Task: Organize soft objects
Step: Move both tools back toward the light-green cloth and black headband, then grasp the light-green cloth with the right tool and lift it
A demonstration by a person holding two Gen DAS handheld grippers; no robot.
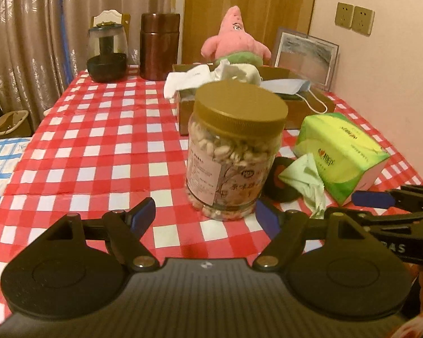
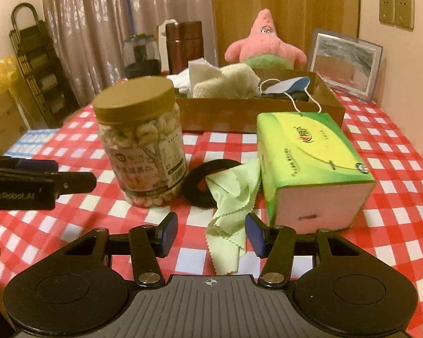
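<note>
Partway through, by the look of it. The cardboard box (image 2: 256, 115) at the back of the desk (image 1: 98, 152) already holds a pile of soft stuff: a beige towel or cloth (image 2: 228, 83), white fabric (image 1: 183, 80) hanging over its left wall, and a blue face mask (image 2: 289, 84) with an ear loop trailing over the front edge. The pink starfish plush (image 2: 263, 42) sits behind the box; can't tell if it's inside or just beyond the far wall. Still loose: the light green cloth (image 2: 229, 205), crumpled on the desk just beside the green tissue pack (image 2: 310, 152), partly draped over a black ring-shaped thing (image 2: 200, 183). The tissue pack is also out of the box and soft, so probably on the list too. The nut jar (image 1: 234, 152) with the brown lid stands right next to the cloth; it's hard, likely just clutter to avoid. Right tool (image 2: 211, 235) is low over the near end of the green cloth, jaws at a medium gap with the cloth's tail lying between them, pads not pressing on it yet, so nothing held. Left tool (image 1: 206, 215) has its jaws wide and empty, lined up in front of the jar, not touching it. My read: the green cloth is the step in hand, then the tissue pack, possibly the plush. Risk is the cloth dragging the black ring or nudging the jar when lifted.
</note>
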